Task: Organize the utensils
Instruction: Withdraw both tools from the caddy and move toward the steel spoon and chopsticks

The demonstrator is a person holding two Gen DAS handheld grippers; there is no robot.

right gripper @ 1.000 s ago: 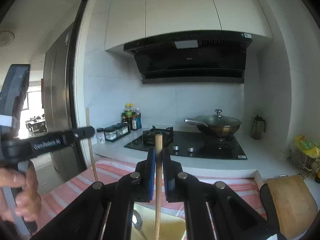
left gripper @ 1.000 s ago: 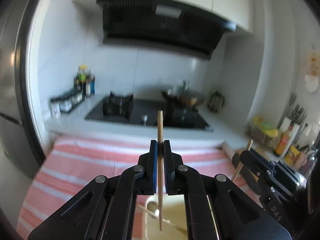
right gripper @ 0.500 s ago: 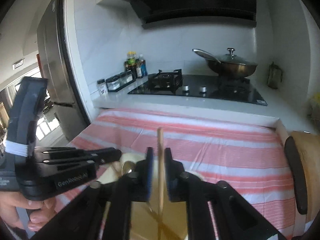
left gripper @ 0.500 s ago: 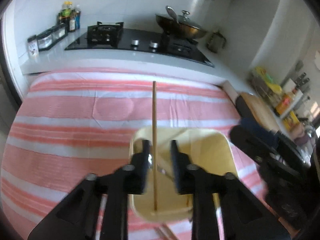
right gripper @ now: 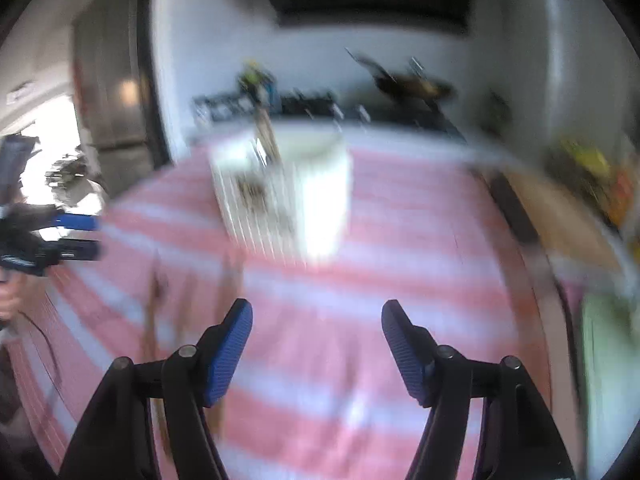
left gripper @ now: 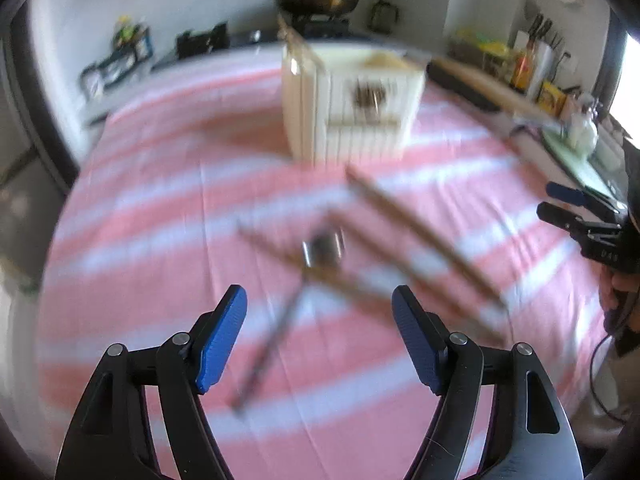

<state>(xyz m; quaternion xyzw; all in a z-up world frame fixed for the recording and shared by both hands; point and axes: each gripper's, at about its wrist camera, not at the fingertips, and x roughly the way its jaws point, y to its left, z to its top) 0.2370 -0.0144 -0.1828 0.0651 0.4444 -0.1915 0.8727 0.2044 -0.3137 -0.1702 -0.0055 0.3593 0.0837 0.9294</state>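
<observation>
Both grippers (left gripper: 318, 312) (right gripper: 316, 326) just opened, chopsticks released

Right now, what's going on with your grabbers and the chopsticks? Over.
Left gripper and right gripper open, empty, jaws just opened. Chopsticks and spoon loose on striped cloth. Holder unobstructed.

No readable text, faint blurred marks on right gripper (left gripper: 568, 210) body
</observation>
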